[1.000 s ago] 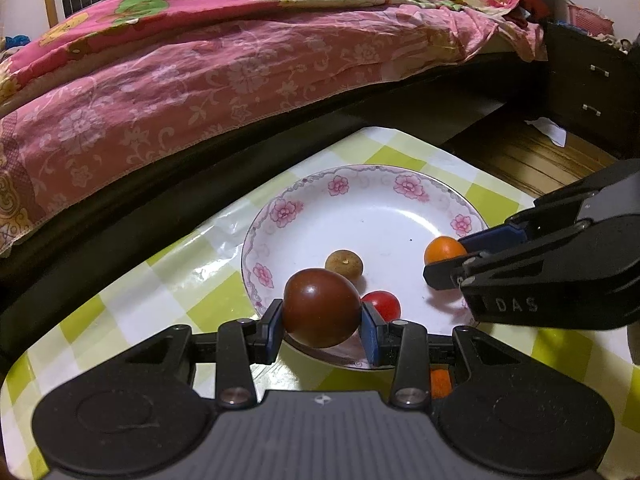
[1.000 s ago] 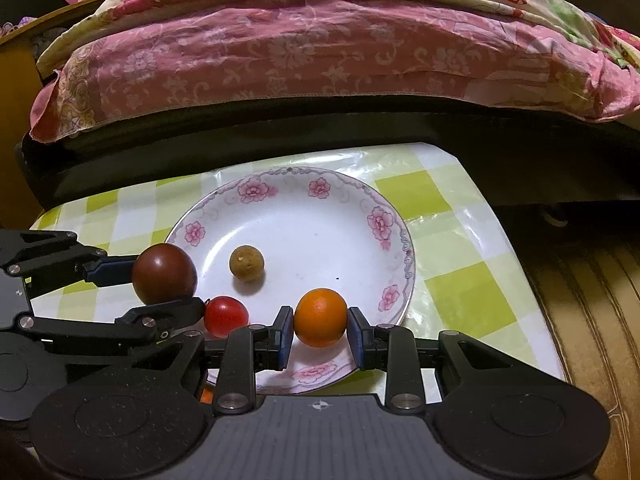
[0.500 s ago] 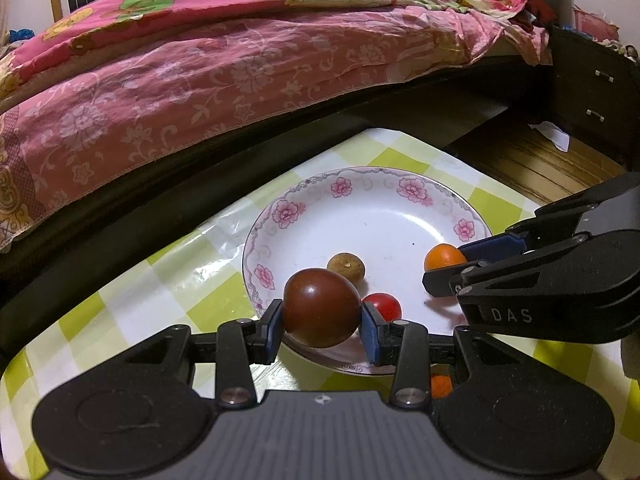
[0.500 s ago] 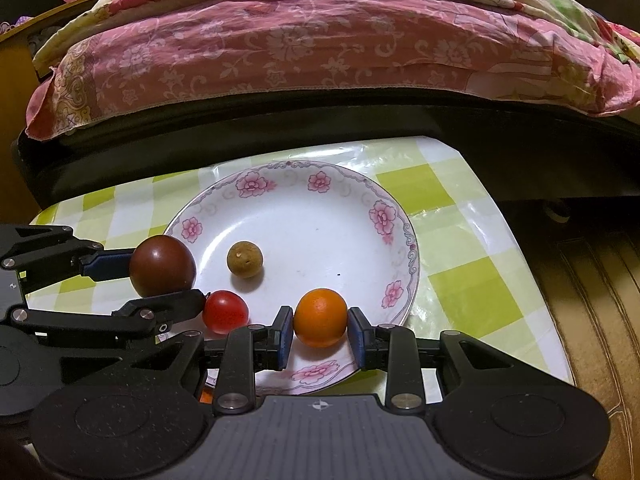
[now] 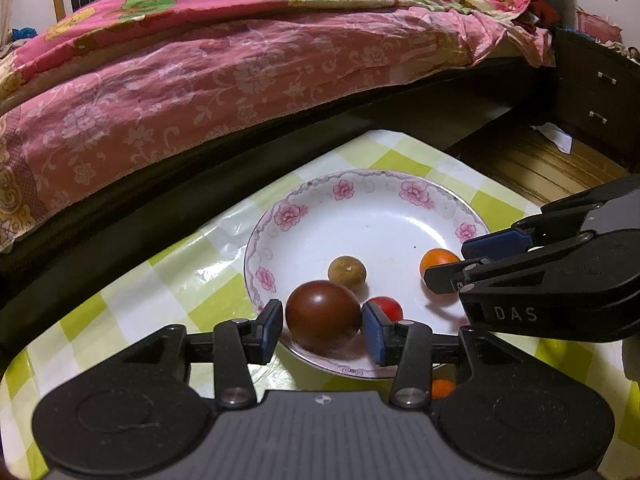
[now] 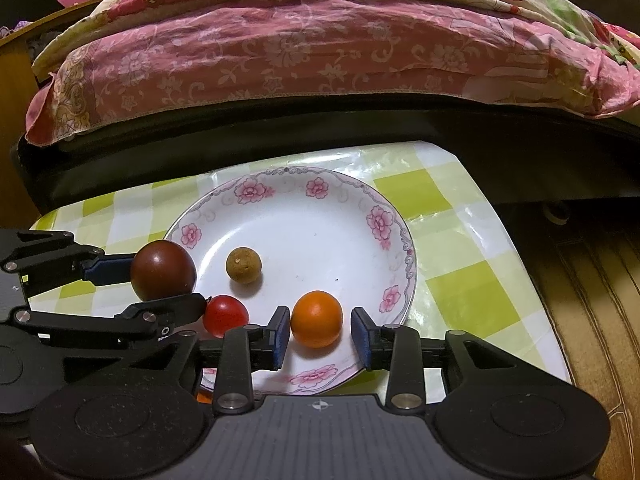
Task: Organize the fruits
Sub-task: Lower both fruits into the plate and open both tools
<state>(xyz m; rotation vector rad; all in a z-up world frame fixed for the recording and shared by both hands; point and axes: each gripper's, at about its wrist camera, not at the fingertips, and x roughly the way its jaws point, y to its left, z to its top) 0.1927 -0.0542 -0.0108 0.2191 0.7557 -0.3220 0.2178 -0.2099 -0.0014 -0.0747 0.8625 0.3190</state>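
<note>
A white floral plate (image 5: pixel 384 204) (image 6: pixel 320 208) sits on a green checked tablecloth. On it lie a dark brown-red tomato (image 5: pixel 322 312) (image 6: pixel 163 265), a small tan longan (image 5: pixel 347 271) (image 6: pixel 243 265), a red cherry tomato (image 5: pixel 386 307) (image 6: pixel 225 315) and a small orange (image 5: pixel 438 261) (image 6: pixel 316 319). My left gripper (image 5: pixel 322 328) is open, its pads apart from the dark tomato between them. My right gripper (image 6: pixel 320 334) is open around the orange, with gaps on both sides.
A bed with a pink floral cover (image 5: pixel 240 68) (image 6: pixel 300 48) stands just behind the table. The table edge (image 6: pixel 520 248) drops to a wooden floor on the right. A dark drawer unit (image 5: pixel 592 100) stands at far right. Another orange fruit (image 5: pixel 442 386) shows under the left gripper.
Both grippers have opened: the pads have parted from the dark tomato and from the orange, which now rest on the plate.
</note>
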